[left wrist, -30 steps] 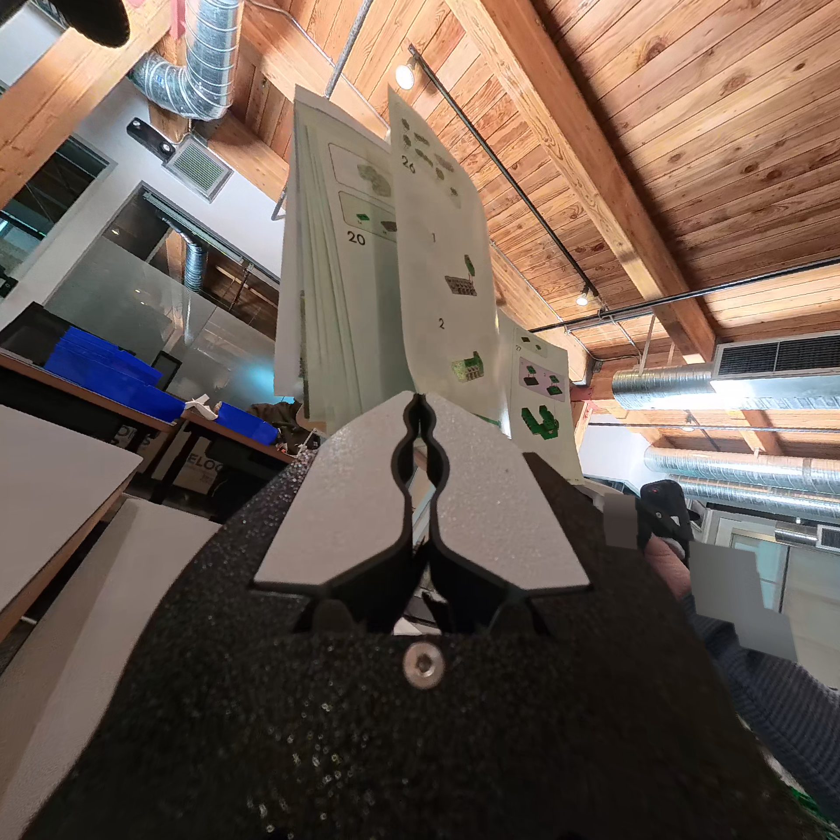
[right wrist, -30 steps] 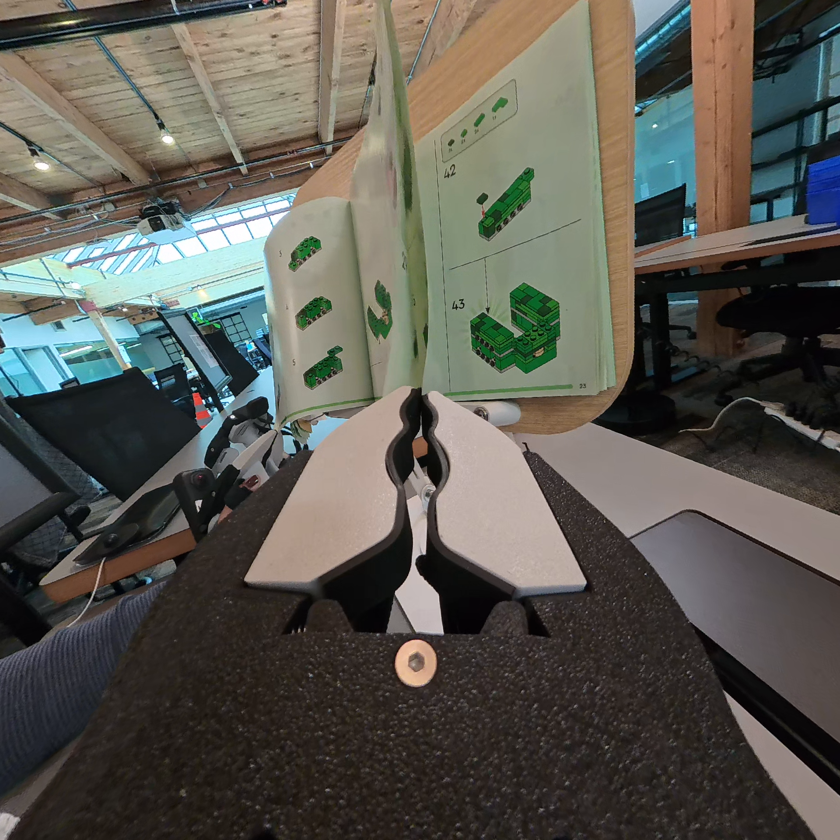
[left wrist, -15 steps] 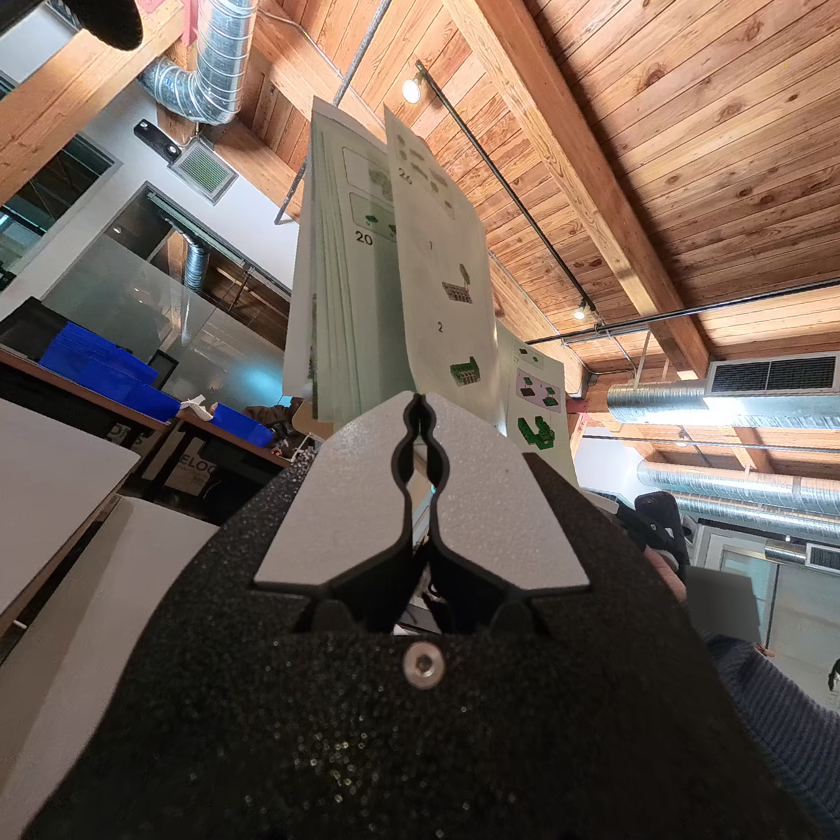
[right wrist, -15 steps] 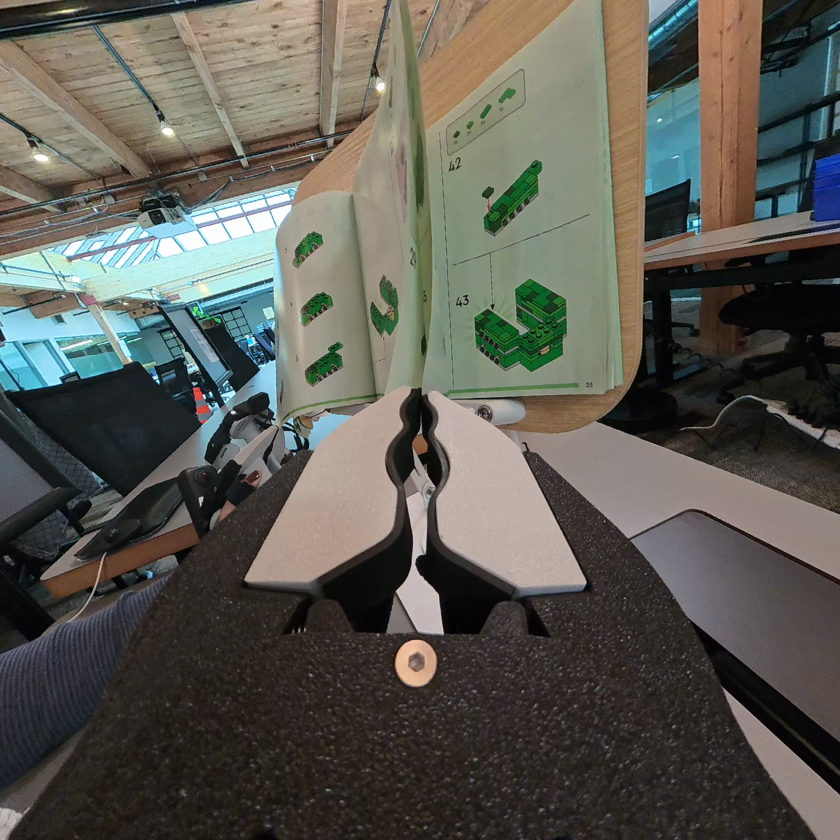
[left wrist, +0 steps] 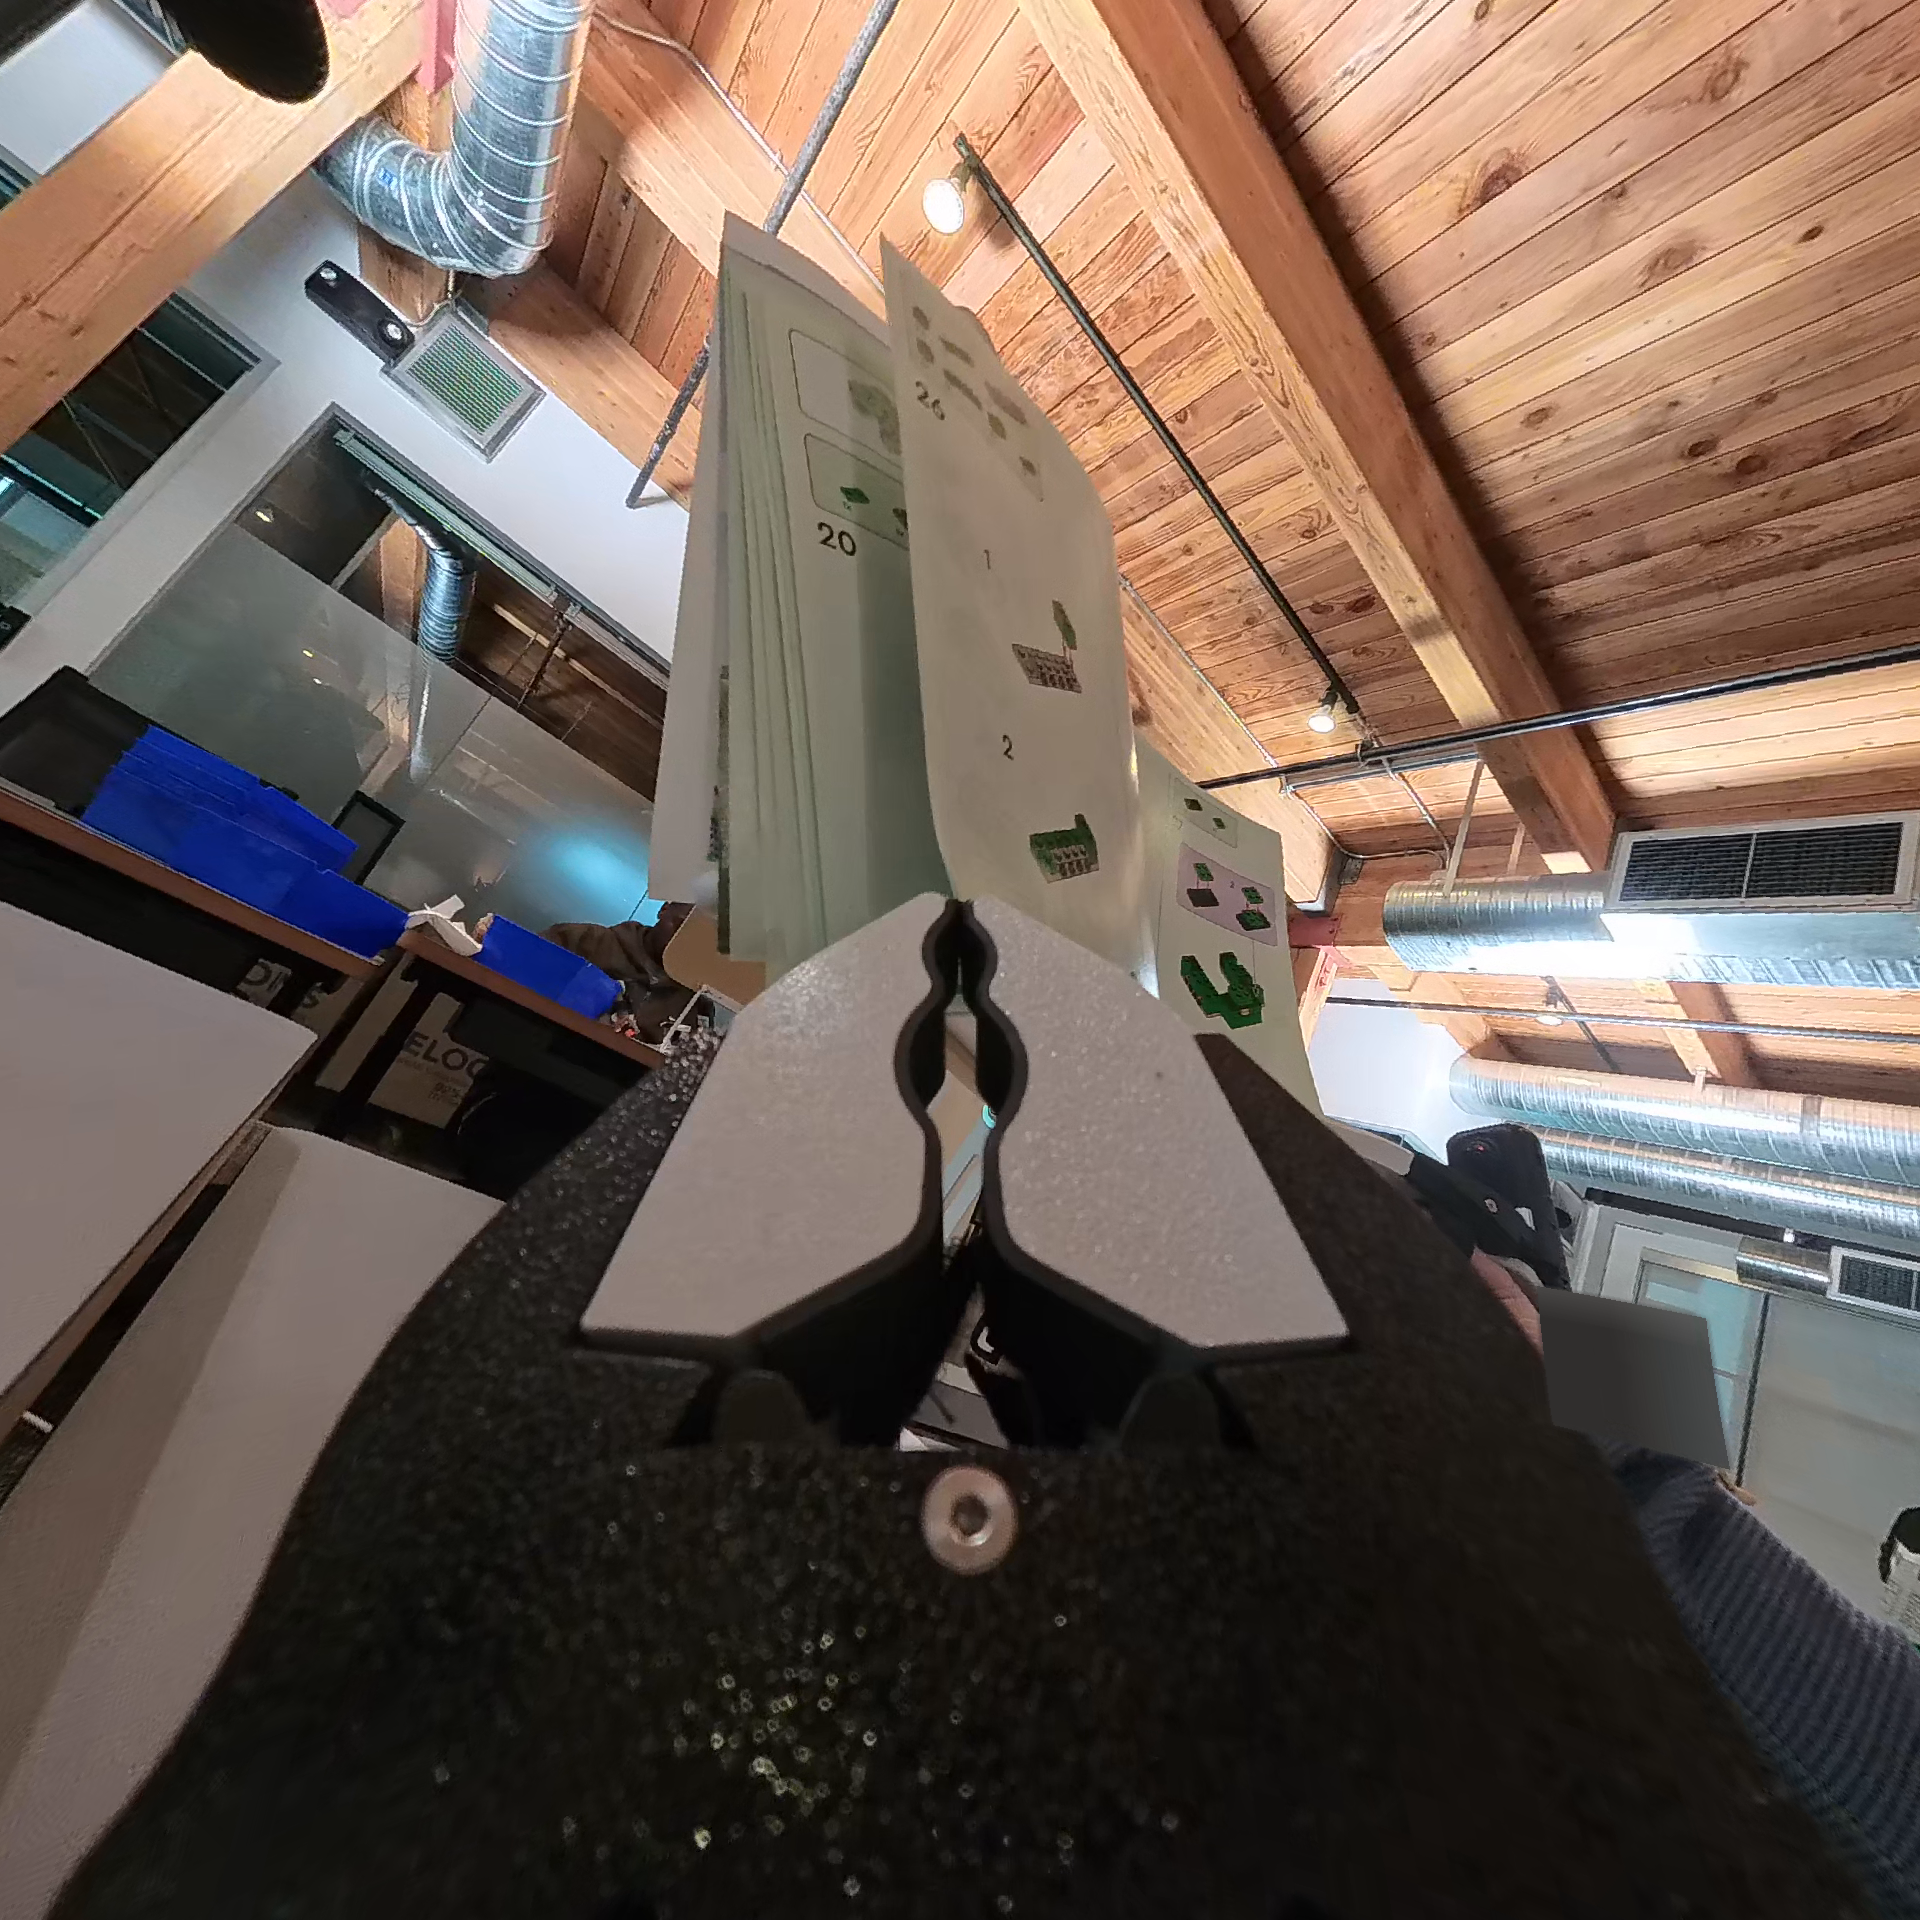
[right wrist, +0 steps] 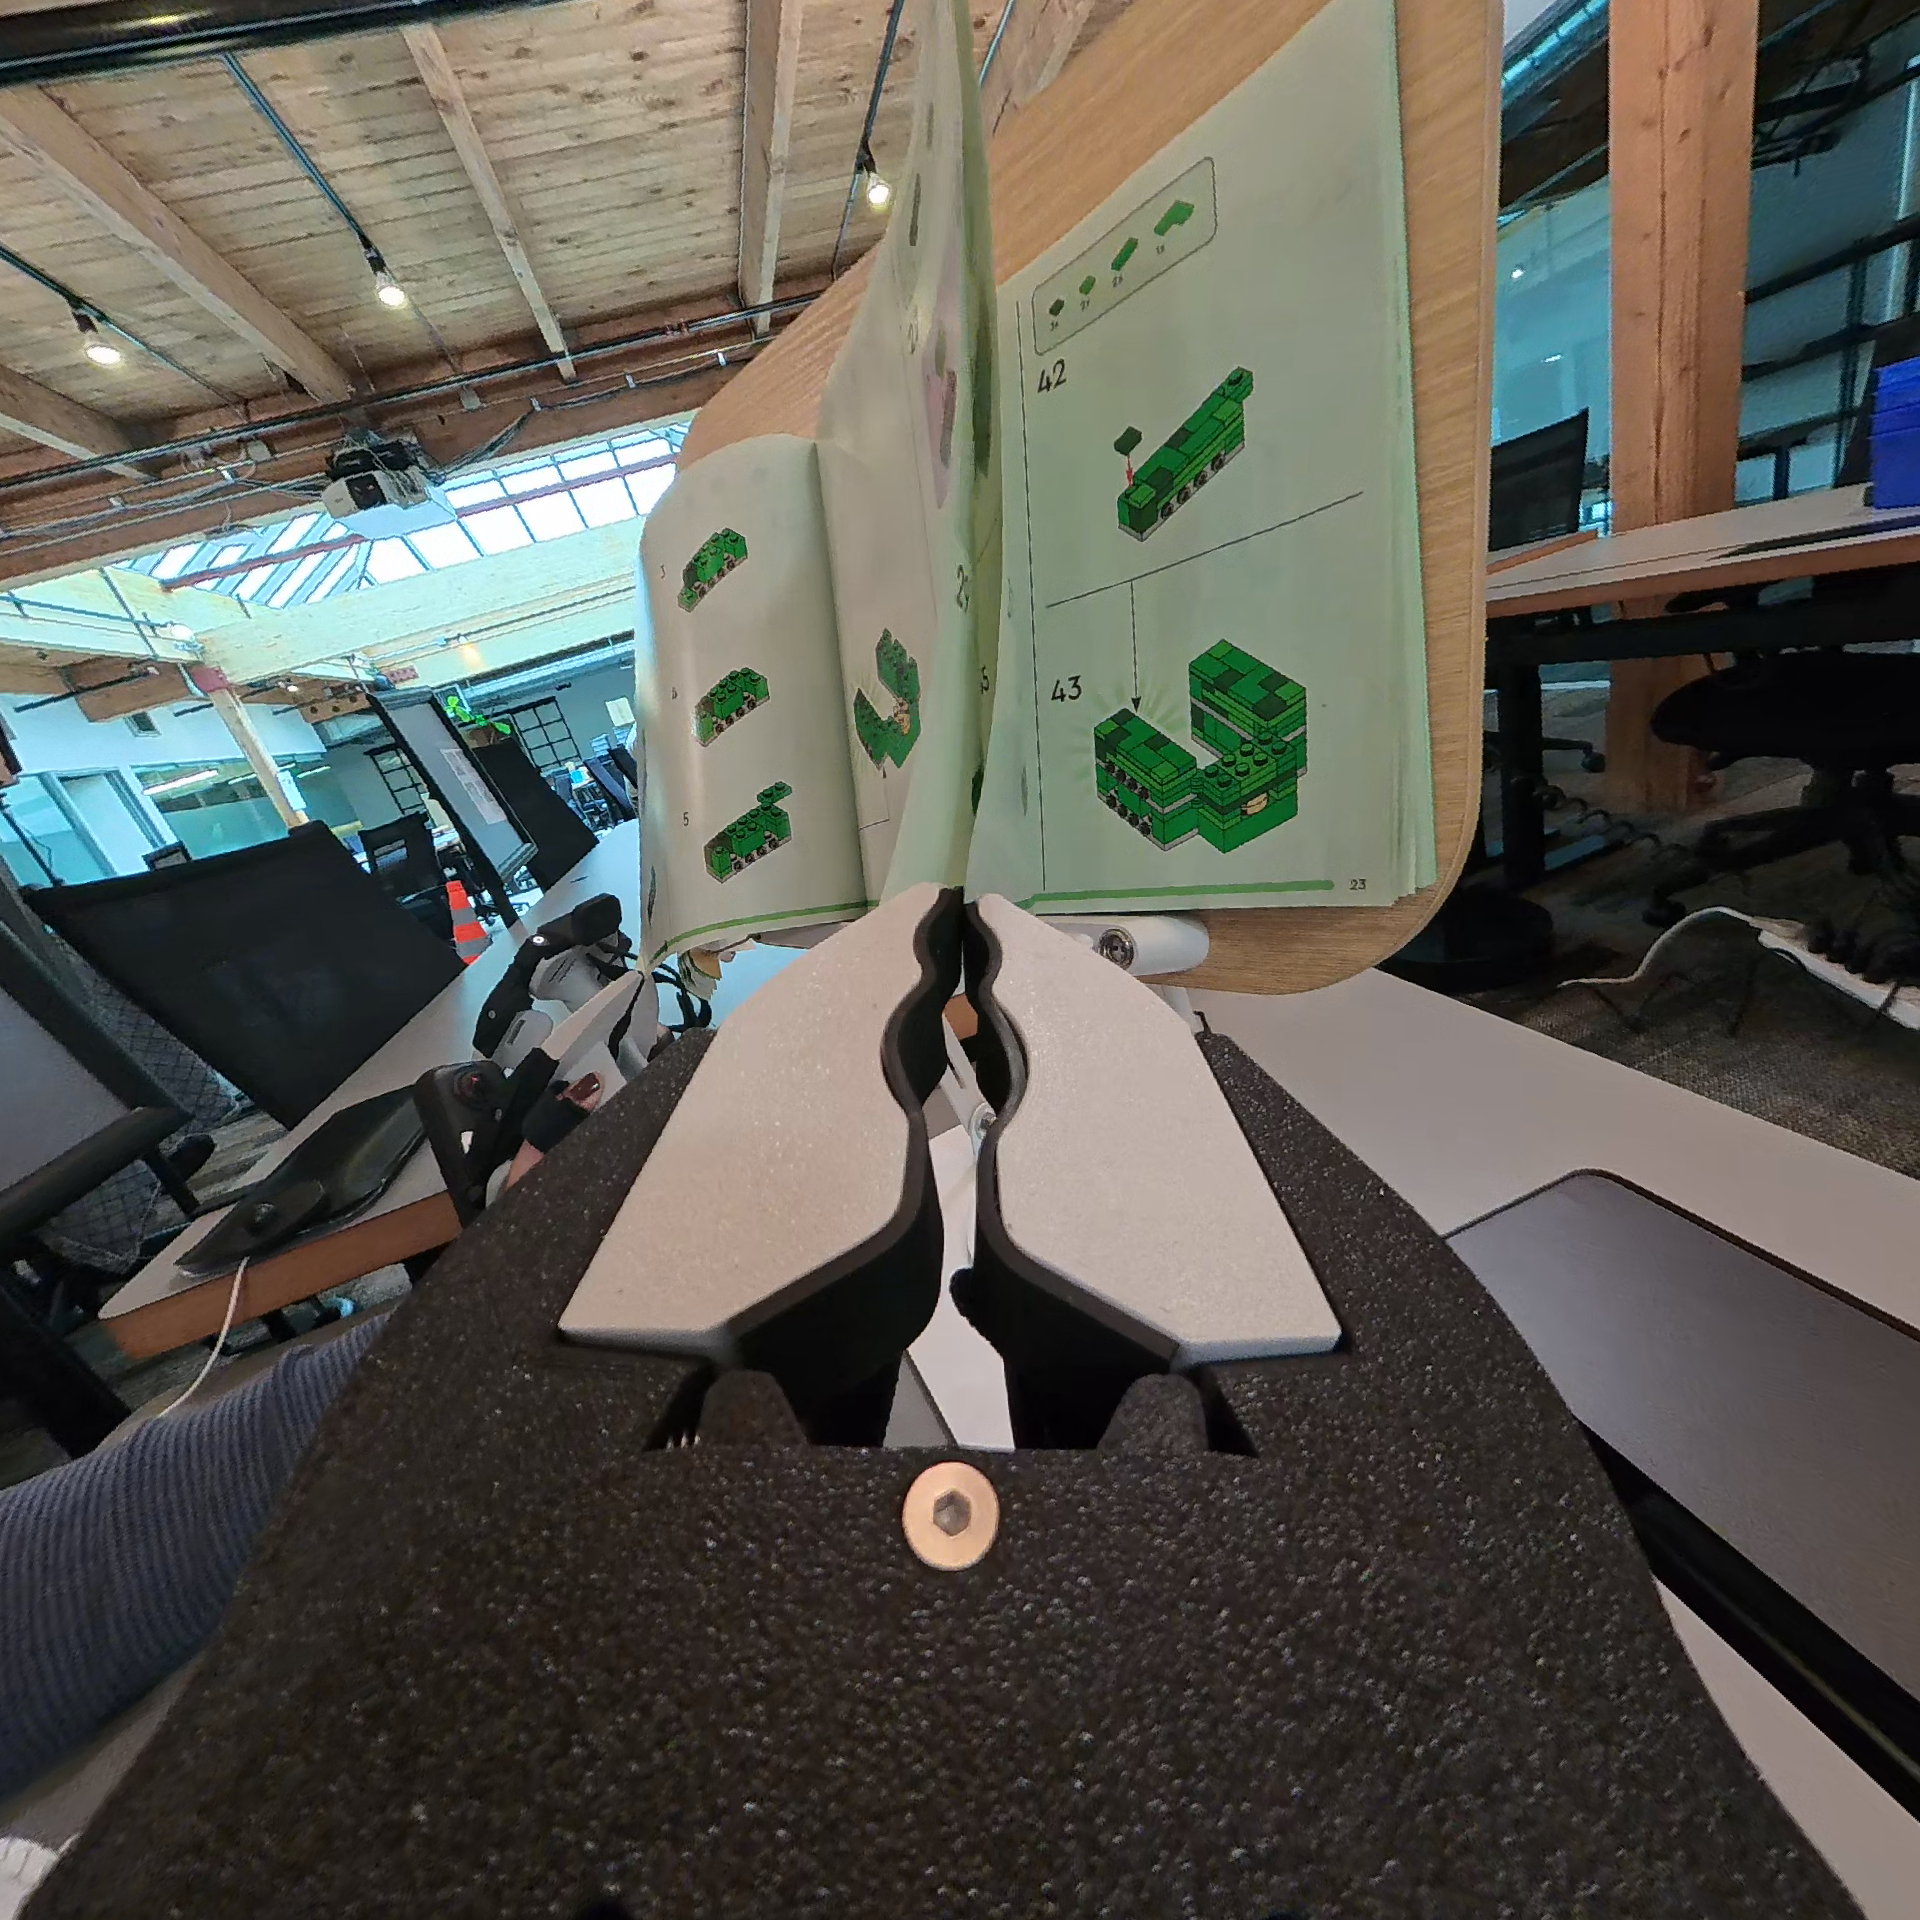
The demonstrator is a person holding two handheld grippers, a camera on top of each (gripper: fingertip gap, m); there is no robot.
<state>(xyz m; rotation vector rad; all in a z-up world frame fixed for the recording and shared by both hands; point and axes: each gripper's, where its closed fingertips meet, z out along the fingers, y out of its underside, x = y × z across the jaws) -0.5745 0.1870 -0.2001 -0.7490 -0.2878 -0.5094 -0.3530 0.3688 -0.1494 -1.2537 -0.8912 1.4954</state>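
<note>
A brick-building instruction booklet (right wrist: 1216, 582) stands open on a wooden board (right wrist: 1449, 312) on a white table. My right gripper (right wrist: 961, 899) is shut on the bottom edge of a loose page (right wrist: 940, 499) that stands almost edge-on between the two halves. Curled pages (right wrist: 748, 717) lie to its left. In the left wrist view, my left gripper (left wrist: 958, 909) is shut on the bottom edge of a pale page (left wrist: 997, 644), with the stack of other pages (left wrist: 810, 675) just to its left. Whether both hold the same page I cannot tell. The left gripper also shows in the right wrist view (right wrist: 488, 1101).
The white table (right wrist: 1403, 1081) carries a dark panel (right wrist: 1714, 1351) at the right. A person's blue sleeve (right wrist: 125, 1507) is at lower left. Desks with blue bins (left wrist: 229, 831), black chairs (right wrist: 239, 977) and a tablet (right wrist: 312, 1174) stand around.
Both grippers stay shut on their pages. The booklet has drifted slightly right in both views, and the page in the right gripper stands a little more edge-on.
</note>
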